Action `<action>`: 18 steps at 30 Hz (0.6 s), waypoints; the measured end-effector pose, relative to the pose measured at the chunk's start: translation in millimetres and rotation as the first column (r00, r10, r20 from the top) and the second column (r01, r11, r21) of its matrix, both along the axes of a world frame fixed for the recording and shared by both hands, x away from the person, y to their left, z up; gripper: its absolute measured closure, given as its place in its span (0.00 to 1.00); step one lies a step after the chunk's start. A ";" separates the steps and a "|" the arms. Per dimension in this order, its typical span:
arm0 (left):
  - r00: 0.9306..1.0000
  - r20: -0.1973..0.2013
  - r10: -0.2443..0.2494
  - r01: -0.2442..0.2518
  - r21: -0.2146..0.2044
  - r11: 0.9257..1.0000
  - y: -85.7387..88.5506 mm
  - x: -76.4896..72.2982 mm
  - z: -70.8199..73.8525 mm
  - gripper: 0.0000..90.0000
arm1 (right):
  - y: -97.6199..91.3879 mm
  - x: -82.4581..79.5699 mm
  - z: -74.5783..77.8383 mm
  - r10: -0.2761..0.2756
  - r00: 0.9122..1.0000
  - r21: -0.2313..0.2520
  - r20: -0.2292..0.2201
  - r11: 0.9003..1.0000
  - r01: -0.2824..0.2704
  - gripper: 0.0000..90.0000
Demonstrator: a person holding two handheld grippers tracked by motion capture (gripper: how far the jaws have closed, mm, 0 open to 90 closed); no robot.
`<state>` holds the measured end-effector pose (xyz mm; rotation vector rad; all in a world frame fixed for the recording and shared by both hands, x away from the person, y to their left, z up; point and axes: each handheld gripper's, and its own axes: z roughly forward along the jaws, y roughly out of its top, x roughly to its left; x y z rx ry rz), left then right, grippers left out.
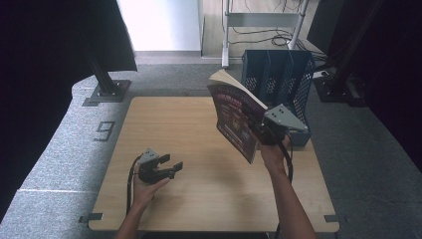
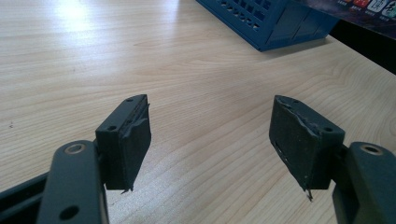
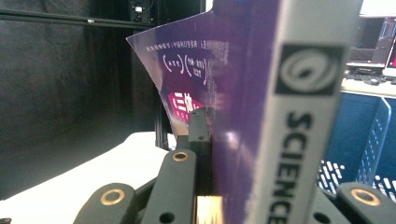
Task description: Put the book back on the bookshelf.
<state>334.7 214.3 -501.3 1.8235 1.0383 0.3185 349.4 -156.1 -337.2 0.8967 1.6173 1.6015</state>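
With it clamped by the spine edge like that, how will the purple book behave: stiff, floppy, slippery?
Probably floppy: the purple book is a softcover, its cover bowing away in the right gripper view. Its glossy cover may slip between the pads. The right gripper holds one edge with most of the book above, so it may sag or swing going into the blue file rack.
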 end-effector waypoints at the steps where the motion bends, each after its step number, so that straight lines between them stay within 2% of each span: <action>1: 1.000 0.000 0.000 0.000 0.000 1.000 0.2 0.0 -0.1 0.33 | -0.3 -0.2 0.7 0.001 1.000 -0.001 0.001 1.000 -0.001 0.91; 18: 1.000 -0.008 0.001 -0.001 -0.006 1.000 2.2 0.5 -0.2 0.32 | -15.4 6.5 9.4 -0.052 0.998 0.013 0.021 0.999 0.052 0.91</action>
